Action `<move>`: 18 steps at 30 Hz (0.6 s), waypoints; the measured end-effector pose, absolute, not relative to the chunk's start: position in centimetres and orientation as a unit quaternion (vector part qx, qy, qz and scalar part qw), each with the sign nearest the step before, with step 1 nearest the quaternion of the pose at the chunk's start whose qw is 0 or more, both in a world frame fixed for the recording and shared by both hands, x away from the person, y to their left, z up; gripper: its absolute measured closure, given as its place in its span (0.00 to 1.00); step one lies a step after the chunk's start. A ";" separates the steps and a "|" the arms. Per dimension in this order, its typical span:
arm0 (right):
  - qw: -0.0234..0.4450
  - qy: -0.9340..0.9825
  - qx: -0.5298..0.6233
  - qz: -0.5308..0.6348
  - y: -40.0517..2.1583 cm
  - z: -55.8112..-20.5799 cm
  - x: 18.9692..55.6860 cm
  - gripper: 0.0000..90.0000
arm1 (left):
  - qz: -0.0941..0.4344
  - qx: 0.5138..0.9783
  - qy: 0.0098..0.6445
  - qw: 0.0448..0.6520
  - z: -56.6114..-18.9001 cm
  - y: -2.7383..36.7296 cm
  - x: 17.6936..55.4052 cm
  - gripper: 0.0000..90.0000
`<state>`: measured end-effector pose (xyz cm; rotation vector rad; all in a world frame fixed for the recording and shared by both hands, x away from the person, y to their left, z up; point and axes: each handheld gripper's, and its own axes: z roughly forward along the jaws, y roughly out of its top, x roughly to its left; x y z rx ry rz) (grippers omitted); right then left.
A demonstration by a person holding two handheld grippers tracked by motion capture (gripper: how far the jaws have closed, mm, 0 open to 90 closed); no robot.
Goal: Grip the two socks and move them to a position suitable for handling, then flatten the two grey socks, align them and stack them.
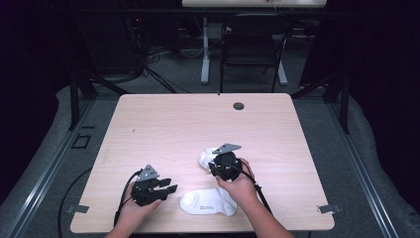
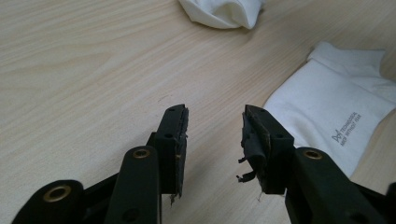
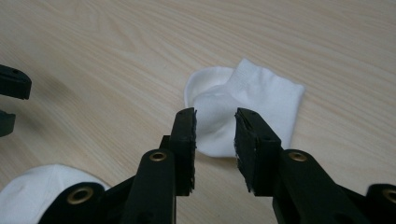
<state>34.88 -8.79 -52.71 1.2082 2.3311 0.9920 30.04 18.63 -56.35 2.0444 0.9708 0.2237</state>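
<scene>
Two white socks lie on the light wooden table (image 1: 163, 124). One lies flat near the front edge (image 1: 208, 202), with small printed lettering on it (image 2: 336, 107) (image 3: 32, 186). The other is folded and bunched (image 1: 205, 157) (image 3: 247, 105) (image 2: 222, 11). My right gripper (image 1: 214, 162) (image 3: 215, 123) hovers at this bunched sock's near edge, jaws open, pads not pressing the cloth. To the left of the flat sock, my left gripper (image 1: 171, 185) (image 2: 215, 128) points right, open over bare wood with nothing between its jaws. Its worn pads (image 2: 254, 140) are frayed.
A round cable hole (image 1: 238, 105) sits near the table's far edge. A black chair (image 1: 250, 44) and a white desk leg (image 1: 205, 54) stand beyond the table. Cables trail from both grippers off the front edge. The left gripper's jaw tips (image 3: 11, 93) show at the right gripper view's left edge.
</scene>
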 end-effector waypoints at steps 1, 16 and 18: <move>0.169 0.819 0.424 0.348 -8.6 -52.7 35.0 0.77 | 0.089 0.815 0.388 0.421 -56.4 18.7 30.1 0.67; 0.161 0.835 0.413 0.327 -6.1 -54.1 36.9 0.74 | 0.091 0.817 0.386 0.418 -56.4 18.8 30.2 0.67; 0.163 0.837 0.411 0.322 -5.9 -54.2 37.0 0.73 | 0.090 0.817 0.386 0.418 -56.4 18.7 30.2 0.67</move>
